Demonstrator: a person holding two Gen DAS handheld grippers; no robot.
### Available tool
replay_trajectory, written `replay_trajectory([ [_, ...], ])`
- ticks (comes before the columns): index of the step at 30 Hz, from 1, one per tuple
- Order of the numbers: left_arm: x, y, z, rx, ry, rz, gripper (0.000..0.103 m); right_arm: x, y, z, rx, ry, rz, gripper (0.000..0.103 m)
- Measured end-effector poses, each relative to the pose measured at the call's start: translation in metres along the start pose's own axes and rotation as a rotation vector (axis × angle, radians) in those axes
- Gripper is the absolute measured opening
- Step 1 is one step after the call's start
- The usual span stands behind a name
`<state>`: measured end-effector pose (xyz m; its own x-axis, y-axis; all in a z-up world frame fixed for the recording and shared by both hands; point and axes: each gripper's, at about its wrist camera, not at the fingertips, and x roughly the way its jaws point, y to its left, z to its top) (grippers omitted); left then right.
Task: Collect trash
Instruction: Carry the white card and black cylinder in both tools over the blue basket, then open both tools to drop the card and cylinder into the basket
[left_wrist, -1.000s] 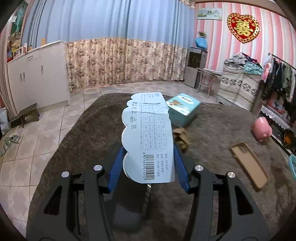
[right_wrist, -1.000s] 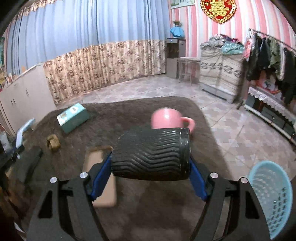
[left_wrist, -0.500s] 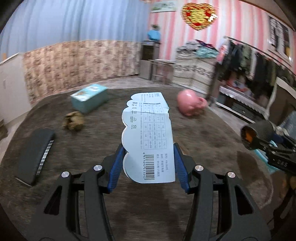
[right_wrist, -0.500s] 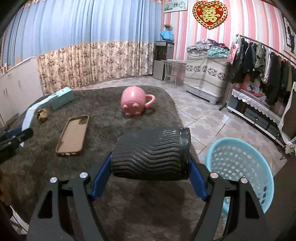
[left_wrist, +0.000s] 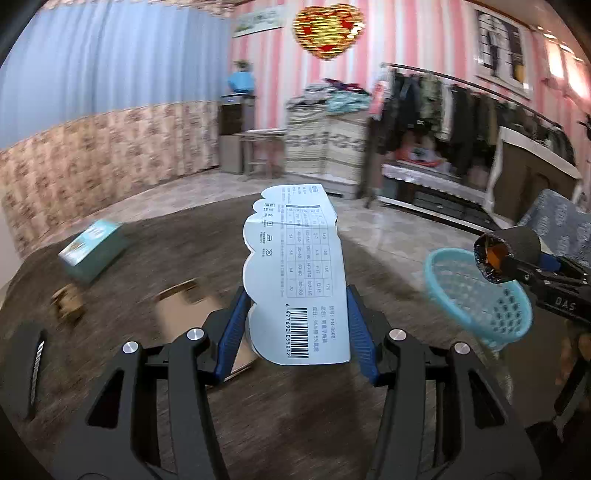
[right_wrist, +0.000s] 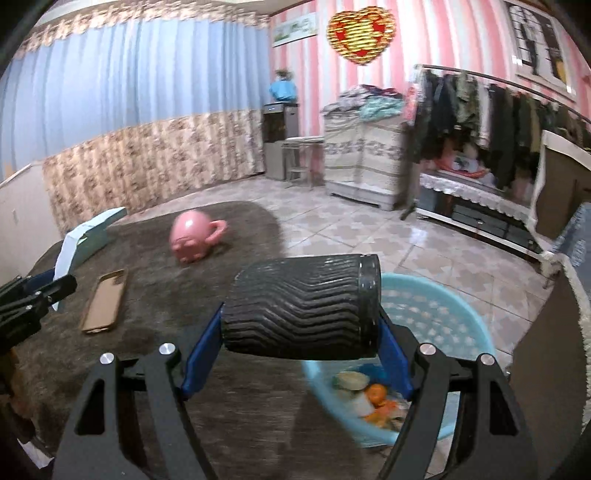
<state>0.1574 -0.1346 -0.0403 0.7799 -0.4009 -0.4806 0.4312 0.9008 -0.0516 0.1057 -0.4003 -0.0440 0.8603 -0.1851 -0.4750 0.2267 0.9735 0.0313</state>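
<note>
My left gripper (left_wrist: 295, 325) is shut on a light blue paper card (left_wrist: 295, 273) with a size table and barcode, held above the brown table. My right gripper (right_wrist: 295, 350) is shut on a black ribbed cup sleeve (right_wrist: 301, 306), held sideways just above the near rim of a light blue trash basket (right_wrist: 436, 306) that holds peels and scraps. The left wrist view shows the basket (left_wrist: 476, 295) at right, with the right gripper and sleeve (left_wrist: 506, 251) over it.
On the brown table (right_wrist: 166, 295) lie a pink mug (right_wrist: 194, 236) on its side, a tan phone case (right_wrist: 105, 299), a teal box (left_wrist: 92, 251), a small brown crumpled item (left_wrist: 68, 302) and a black object (left_wrist: 26, 365). Tiled floor and a clothes rack lie beyond.
Both grippers have swung right toward the basket. The basket now sits under the right gripper's sleeve and has come into the left wrist view. Both grips are unchanged.
</note>
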Motion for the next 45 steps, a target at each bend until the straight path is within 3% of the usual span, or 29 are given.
replay_trajectory([
  [12,0.083,-0.128,0.023,0.111,0.07,-0.223,0.051,0.002,-0.117,-0.007,0.191,-0.001,-0.153,0.075],
  [21,0.13,-0.209,0.017,0.179,0.119,-0.301,0.051,0.005,-0.157,-0.019,0.229,0.005,-0.21,0.075],
  [26,0.146,-0.232,0.014,0.197,0.144,-0.338,0.051,0.007,-0.165,-0.024,0.244,0.012,-0.216,0.075],
  [28,0.153,-0.232,0.016,0.182,0.167,-0.351,0.065,0.008,-0.165,-0.024,0.245,0.012,-0.216,0.075],
  [30,0.152,-0.227,0.018,0.171,0.152,-0.342,0.077,0.007,-0.162,-0.025,0.245,0.013,-0.218,0.075],
  [33,0.15,-0.224,0.023,0.166,0.137,-0.316,0.081,0.009,-0.162,-0.026,0.244,0.017,-0.216,0.075],
  [37,0.126,-0.186,0.036,0.142,0.042,-0.188,0.098,0.016,-0.151,-0.029,0.237,0.029,-0.203,0.075],
  [41,0.103,-0.136,0.042,0.089,0.016,-0.088,0.097,0.03,-0.131,-0.029,0.211,0.041,-0.188,0.075],
  [45,0.078,-0.078,0.038,0.068,-0.006,0.072,0.098,0.047,-0.116,-0.03,0.185,0.058,-0.168,0.075],
])
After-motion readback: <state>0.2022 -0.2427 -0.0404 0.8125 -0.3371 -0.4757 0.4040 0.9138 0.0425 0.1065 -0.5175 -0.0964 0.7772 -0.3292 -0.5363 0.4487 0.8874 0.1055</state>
